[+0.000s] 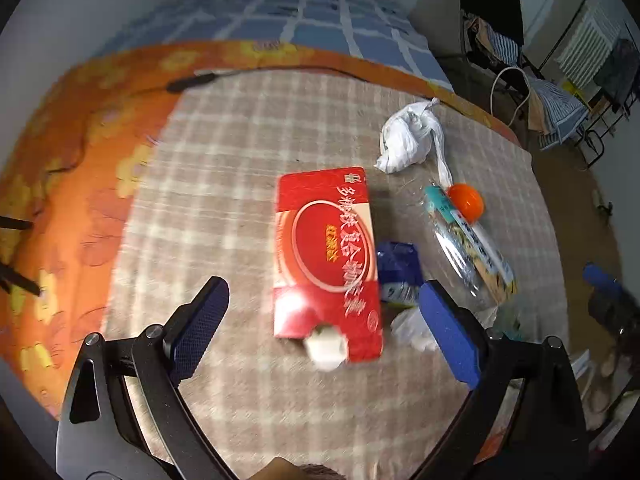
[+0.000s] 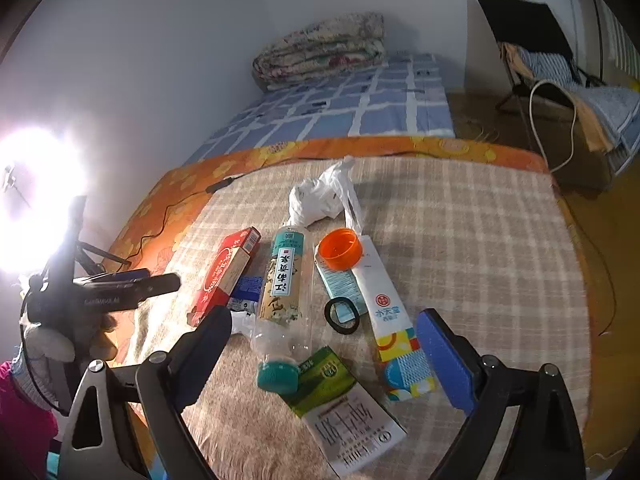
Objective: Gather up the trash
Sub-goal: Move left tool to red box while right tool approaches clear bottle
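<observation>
Trash lies bunched on the plaid blanket point(image 2: 460, 240), easy to gather. Landmark: clear bottle point(image 2: 282, 292). Red box point(image 1: 326, 256) just beside it. Left gripper point(image 1: 324, 328) wide, straddling the box; right gripper point(image 2: 324, 356) wide, empty, over the bottle's teal cap.

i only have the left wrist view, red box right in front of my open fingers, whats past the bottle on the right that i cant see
Observer: Beyond the clear bottle, the right wrist view shows a white tube-shaped carton lying flat, with an orange cap at its far end.
Operator: anything nearer than the bottle
Observer: Yes, a green and white carton lies flat just by the bottle's teal cap.
Operator: small stuff to watch for
Observer: A black ring lies between the bottle and the white carton.
Operator: is the right gripper holding something
Observer: No, the right gripper is open and holds nothing, above the pile.
</observation>
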{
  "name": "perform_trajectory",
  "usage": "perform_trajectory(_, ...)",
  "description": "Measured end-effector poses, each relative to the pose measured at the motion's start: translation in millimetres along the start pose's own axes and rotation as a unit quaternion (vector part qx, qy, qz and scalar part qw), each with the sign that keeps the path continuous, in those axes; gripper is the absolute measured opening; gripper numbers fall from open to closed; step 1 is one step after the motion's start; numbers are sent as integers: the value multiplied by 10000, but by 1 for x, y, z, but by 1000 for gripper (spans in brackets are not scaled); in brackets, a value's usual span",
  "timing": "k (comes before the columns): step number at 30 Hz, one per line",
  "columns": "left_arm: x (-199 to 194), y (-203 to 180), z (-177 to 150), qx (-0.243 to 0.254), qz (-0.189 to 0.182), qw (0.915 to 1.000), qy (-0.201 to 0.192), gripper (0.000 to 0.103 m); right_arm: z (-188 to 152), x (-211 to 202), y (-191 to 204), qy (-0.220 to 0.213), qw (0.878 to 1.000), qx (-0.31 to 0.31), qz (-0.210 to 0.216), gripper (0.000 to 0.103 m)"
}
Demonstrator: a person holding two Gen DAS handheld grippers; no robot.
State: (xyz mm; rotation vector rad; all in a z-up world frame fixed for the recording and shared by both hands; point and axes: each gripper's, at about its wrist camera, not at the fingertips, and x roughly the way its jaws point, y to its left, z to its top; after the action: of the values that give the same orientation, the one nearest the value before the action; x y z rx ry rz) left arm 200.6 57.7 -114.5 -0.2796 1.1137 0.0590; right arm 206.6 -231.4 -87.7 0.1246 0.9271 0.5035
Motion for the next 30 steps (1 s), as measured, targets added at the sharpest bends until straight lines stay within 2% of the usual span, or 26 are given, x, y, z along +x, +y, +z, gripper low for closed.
perform_trajectory(5, 32, 3, 16, -280, -281, 9988, 297, 98, 8, 17, -8, 61, 9996, 239, 113, 95)
perform_trajectory(10, 57, 3, 17, -275, -189, 9982, 493, 98, 13, 32, -9, 141, 9997, 215, 52, 95)
perform_trajectory(15, 72, 24, 13, -488, -8, 9975, 520, 98, 14, 43, -7, 293, 9994, 182, 67, 95)
perform_trajectory(18, 82, 37, 10, -731, -20, 9938, 839, 98, 15, 48, -6, 326, 9994, 118, 70, 89)
perform_trajectory(19, 82, 39, 9, -722, -21, 9942, 795, 98, 16, 50, -5, 361, 9993, 98, 87, 85)
perform_trajectory(23, 79, 37, 7, -465, 5, 9963, 727, 103, 17, 59, -1, 459, 9987, 99, 183, 81)
perform_trajectory(26, 81, 29, 5, -61, 202, 9969, 754, 103, 17, 67, 4, 552, 9981, 85, 253, 80)
perform_trajectory(30, 81, 25, 6, 208, 117, 9967, 776, 103, 19, 72, 13, 589, 9979, -41, 270, 80)
